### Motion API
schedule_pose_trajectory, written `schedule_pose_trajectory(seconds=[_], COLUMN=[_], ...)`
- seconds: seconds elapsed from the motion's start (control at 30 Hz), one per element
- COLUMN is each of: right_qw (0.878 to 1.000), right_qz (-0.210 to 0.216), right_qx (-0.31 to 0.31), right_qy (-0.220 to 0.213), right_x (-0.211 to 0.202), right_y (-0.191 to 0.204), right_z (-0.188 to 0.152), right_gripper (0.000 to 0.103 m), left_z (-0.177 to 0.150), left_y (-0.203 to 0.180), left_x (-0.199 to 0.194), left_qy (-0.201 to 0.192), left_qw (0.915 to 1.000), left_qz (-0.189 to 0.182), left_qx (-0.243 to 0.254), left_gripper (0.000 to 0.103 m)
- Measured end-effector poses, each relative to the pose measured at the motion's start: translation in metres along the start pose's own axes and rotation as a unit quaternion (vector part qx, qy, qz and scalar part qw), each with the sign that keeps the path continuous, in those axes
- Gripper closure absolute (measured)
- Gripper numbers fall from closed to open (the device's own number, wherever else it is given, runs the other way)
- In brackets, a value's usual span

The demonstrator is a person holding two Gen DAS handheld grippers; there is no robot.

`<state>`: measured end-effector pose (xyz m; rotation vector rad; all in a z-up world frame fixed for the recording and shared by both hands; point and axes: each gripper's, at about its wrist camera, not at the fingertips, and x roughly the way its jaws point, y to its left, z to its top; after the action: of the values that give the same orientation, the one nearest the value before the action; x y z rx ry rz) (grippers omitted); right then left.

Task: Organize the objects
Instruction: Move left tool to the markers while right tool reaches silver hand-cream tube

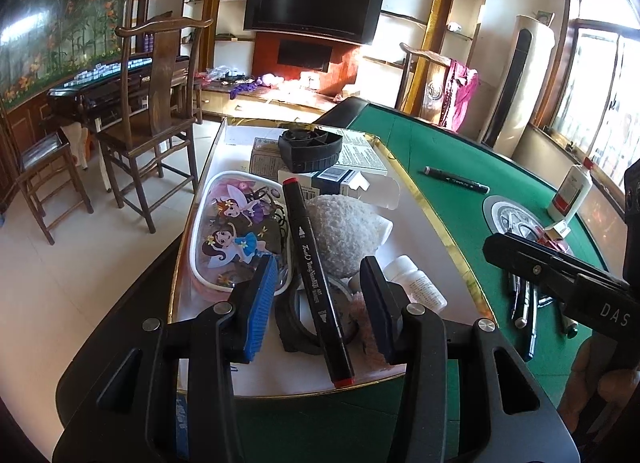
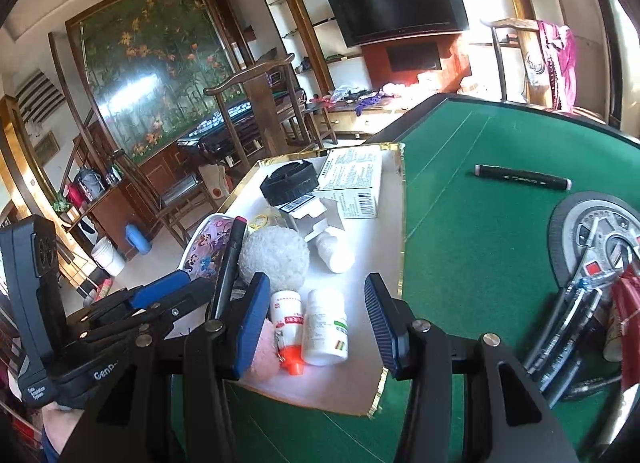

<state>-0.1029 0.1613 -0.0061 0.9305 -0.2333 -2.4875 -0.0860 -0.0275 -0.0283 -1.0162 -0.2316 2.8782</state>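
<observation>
Over the white tray, my left claw stood spread around the red-capped black marker, not pinching it. My right claw hung spread, empty. I judged another black marker, lying on the green tabletop, should come next.

Sunlit room: wall television, wooden chair, floral mural.

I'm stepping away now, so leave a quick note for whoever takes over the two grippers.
Left hand-held gripper: open, the red-capped marker lies between its fingers in the white tray, not gripped.
Right hand-held gripper: open and empty, over the tray's bottles.
Done: marker, cartoon case, fluffy ball, boxes in the tray.
Left: second marker and pens on the green table.
</observation>
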Motion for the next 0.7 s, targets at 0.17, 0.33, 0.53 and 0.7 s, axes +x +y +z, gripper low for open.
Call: schedule_pose_trajectory(seconds=[0.17, 0.33, 0.53, 0.7], right_qw=[1.0, 0.999, 0.993, 0.99], right_qz=[-0.004, -0.042, -0.096, -0.094], right_qx=[0.005, 0.012, 0.05, 0.1], right_qy=[-0.008, -0.03, -0.039, -0.027], right_x=[-0.031, -0.085, -0.136, -0.153], right_y=[-0.016, -0.052, -0.113, -0.151], right_z=[-0.007, -0.02, -0.052, -0.073], right_gripper=[0.054, 0.054, 0.054, 0.054], left_z=[0.0, -0.002, -0.003, -0.017], left_y=[-0.014, -0.046, -0.112, -0.178], left_x=[-0.004, -0.009, 0.013, 0.032], left_qy=[0.001, 0.01, 0.082, 0.123], left_qw=[0.9998, 0.9958, 0.9679, 0.9477], left_qz=[-0.01, -0.07, -0.205, -0.219], left_qx=[0.017, 0.058, 0.12, 0.197], left_gripper=[0.06, 0.06, 0.06, 0.07])
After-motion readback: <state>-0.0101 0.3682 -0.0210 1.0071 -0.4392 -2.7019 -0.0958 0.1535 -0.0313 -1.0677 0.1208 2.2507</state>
